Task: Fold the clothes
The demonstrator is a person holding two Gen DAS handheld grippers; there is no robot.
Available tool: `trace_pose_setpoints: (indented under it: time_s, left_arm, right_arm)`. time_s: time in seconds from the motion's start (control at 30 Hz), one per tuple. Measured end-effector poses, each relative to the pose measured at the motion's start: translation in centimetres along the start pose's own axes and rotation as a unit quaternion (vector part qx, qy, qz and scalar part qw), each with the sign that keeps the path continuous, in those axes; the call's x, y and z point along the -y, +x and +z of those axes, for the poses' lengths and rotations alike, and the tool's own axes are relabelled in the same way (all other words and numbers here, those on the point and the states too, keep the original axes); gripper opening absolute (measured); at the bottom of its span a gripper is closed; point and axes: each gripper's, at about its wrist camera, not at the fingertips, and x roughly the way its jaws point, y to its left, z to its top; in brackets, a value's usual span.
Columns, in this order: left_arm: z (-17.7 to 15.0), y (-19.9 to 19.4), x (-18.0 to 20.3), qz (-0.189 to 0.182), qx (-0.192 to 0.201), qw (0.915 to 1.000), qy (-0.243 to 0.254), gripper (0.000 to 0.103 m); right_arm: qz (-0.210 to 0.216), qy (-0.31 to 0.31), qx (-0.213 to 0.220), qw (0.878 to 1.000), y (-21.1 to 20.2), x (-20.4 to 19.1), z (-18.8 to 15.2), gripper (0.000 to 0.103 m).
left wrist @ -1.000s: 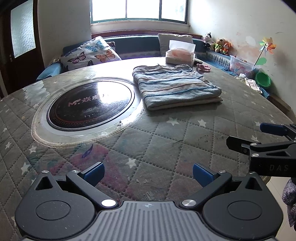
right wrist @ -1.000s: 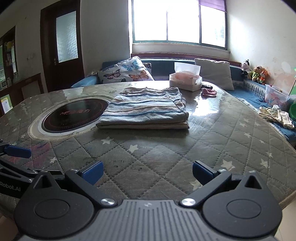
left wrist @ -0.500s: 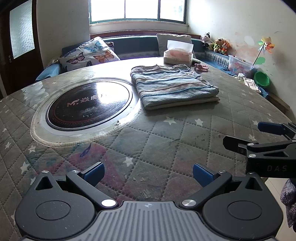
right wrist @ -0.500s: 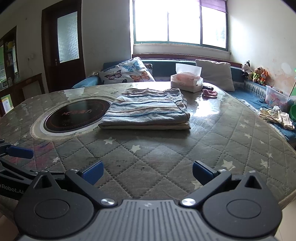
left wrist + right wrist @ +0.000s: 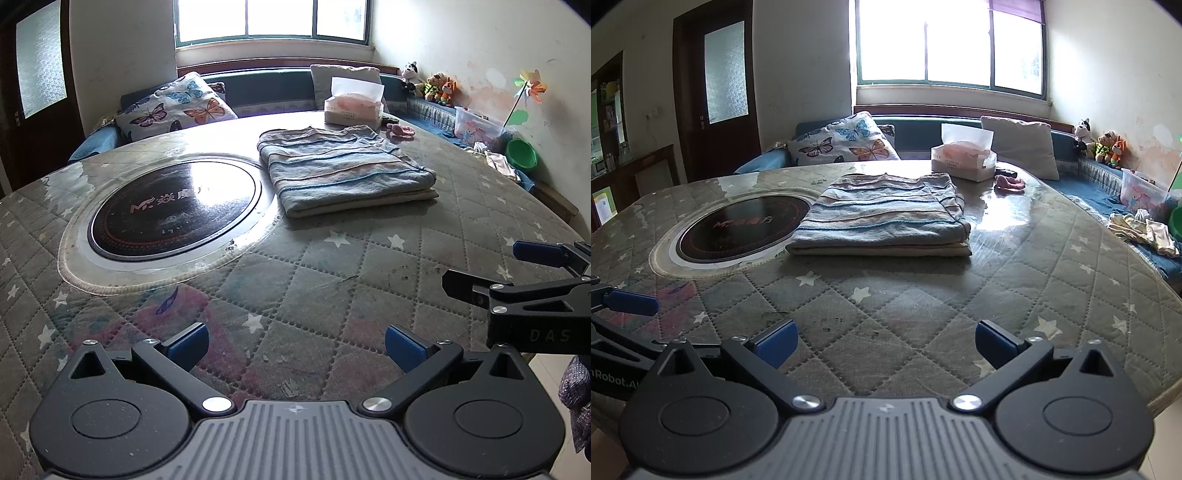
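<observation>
Both the left gripper [image 5: 295, 343] and right gripper [image 5: 884, 341] hang spread wide, empty, over the table's [image 5: 923, 317] near edge; the folded clothes [image 5: 882, 221] lie well ahead (bare quilted cover between).

Both hand-held grippers [image 5: 295, 341] [image 5: 884, 341] wide apart, empty.

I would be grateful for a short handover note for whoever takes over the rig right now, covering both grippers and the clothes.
Left hand-held gripper: open, empty, low over the near edge of the quilted table.
Right hand-held gripper: open, empty, alongside it at the same edge.
Striped garment: folded into a flat rectangle on the table, right of the round black cooktop, this side of the tissue box. Neither gripper touches it.
Done: this garment looks fully folded.
Left: loose light clothes lie on the bench to the right; possibly next.
</observation>
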Motion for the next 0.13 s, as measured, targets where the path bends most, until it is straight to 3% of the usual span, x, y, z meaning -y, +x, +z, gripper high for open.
trace_pose_setpoints:
  time_s: [0.13]
  left_arm:
    - [0.14,0.19,0.08,-0.001,-0.001,1.0,0.002,0.103]
  right_arm:
    - [-0.001,0.0,-0.003,1.0,0.26,0.03,-0.02,0.103]
